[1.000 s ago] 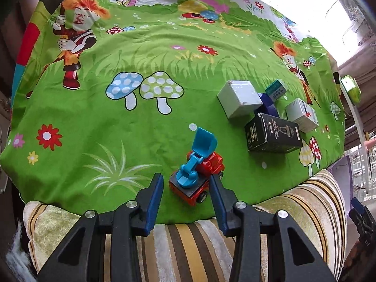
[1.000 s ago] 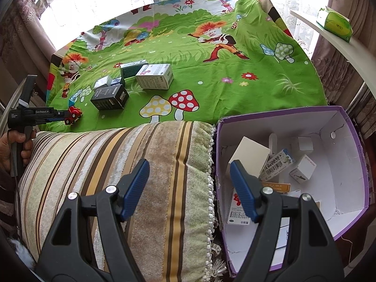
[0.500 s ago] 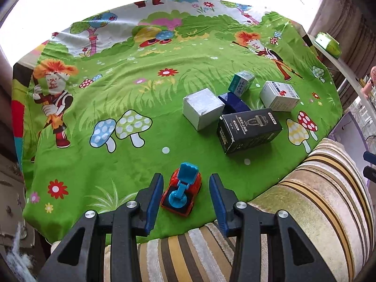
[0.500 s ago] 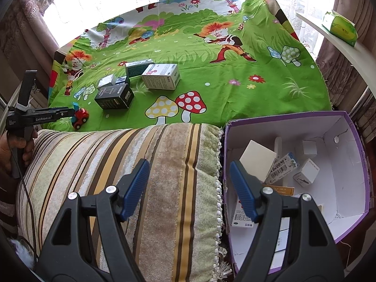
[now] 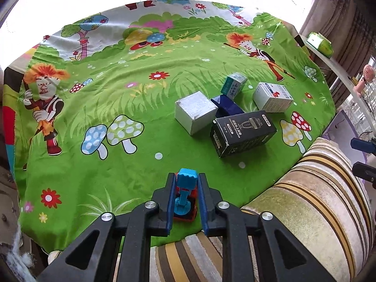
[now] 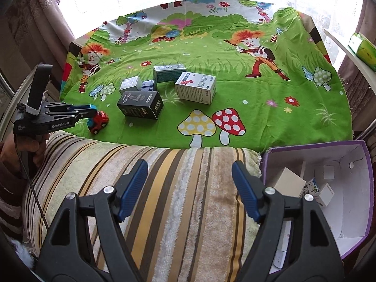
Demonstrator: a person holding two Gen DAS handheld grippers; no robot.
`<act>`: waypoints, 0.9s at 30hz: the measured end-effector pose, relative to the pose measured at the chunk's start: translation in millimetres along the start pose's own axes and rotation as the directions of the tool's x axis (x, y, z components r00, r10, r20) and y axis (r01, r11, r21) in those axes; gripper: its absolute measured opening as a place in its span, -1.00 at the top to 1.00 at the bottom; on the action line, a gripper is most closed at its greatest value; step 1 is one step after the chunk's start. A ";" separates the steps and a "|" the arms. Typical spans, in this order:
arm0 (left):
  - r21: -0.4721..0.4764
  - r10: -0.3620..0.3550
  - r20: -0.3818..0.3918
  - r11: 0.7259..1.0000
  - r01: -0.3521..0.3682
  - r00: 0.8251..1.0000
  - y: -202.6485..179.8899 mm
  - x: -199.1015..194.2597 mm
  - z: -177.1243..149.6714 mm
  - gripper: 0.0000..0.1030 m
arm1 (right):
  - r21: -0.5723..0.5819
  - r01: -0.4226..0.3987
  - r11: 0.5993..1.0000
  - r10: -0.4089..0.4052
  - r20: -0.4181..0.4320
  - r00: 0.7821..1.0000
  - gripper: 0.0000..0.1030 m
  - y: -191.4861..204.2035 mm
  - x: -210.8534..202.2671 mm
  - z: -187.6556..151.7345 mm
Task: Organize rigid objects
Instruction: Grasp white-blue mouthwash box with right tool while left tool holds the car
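A red toy truck (image 5: 186, 208) with a blue scoop sits at the near edge of the green cartoon cloth (image 5: 141, 94), by the striped cushion. My left gripper (image 5: 186, 176) is shut on it, its pads pressing both sides; the right wrist view shows this gripper (image 6: 89, 112) clamped on the truck (image 6: 99, 121). My right gripper (image 6: 189, 164) hovers over the cushion (image 6: 164, 188); its jaws are opening with nothing between them. On the cloth lie a black box (image 5: 243, 131), a silver cube box (image 5: 195, 112), a dark blue box (image 5: 226, 107), a teal box (image 5: 233, 85) and a white box (image 5: 272, 97).
A purple-sided carton (image 6: 366, 188) with several small boxes inside stands at the right, below the cushion's end. A shelf with a green tissue pack (image 6: 363, 49) runs along the far right. Curtains and a bright window lie behind the cloth. A hand (image 6: 14, 145) holds the left gripper.
The left jaws have closed onto the toy truck after rolling to line up with it. The right gripper has shifted left, away from the purple carton, and its jaws have widened.
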State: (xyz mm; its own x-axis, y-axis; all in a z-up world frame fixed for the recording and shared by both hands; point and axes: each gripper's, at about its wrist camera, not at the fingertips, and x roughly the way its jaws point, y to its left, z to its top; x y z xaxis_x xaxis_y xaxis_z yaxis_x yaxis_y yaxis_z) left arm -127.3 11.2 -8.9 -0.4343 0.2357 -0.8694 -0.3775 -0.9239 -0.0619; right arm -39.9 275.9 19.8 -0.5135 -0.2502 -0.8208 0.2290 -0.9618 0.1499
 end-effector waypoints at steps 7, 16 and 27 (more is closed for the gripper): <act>-0.078 0.023 0.068 0.997 -0.017 0.997 4.5 -15.8 -6.5 0.65 | -0.017 -0.024 1.000 0.023 -0.048 0.999 -0.78 33.3 32.1 23.7; -0.140 0.026 0.142 0.990 -0.006 0.990 12.6 -30.0 -14.8 0.65 | 0.037 -0.044 0.998 0.046 -0.062 0.997 -0.79 38.9 62.4 71.7; -0.146 -0.001 0.191 0.989 0.030 0.982 13.2 -39.7 -18.1 0.65 | -0.238 -0.048 0.970 0.042 -0.030 0.999 -0.86 38.6 114.0 135.6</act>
State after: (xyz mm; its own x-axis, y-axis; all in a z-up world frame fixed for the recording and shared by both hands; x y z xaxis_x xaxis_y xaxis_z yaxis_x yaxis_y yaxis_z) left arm -100.2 -15.7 15.9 -0.5819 0.2901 -0.7598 -0.2670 -0.9506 -0.1585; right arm -201.7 195.2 6.8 -0.4786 -0.2873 -0.8297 0.4438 -0.8945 0.0537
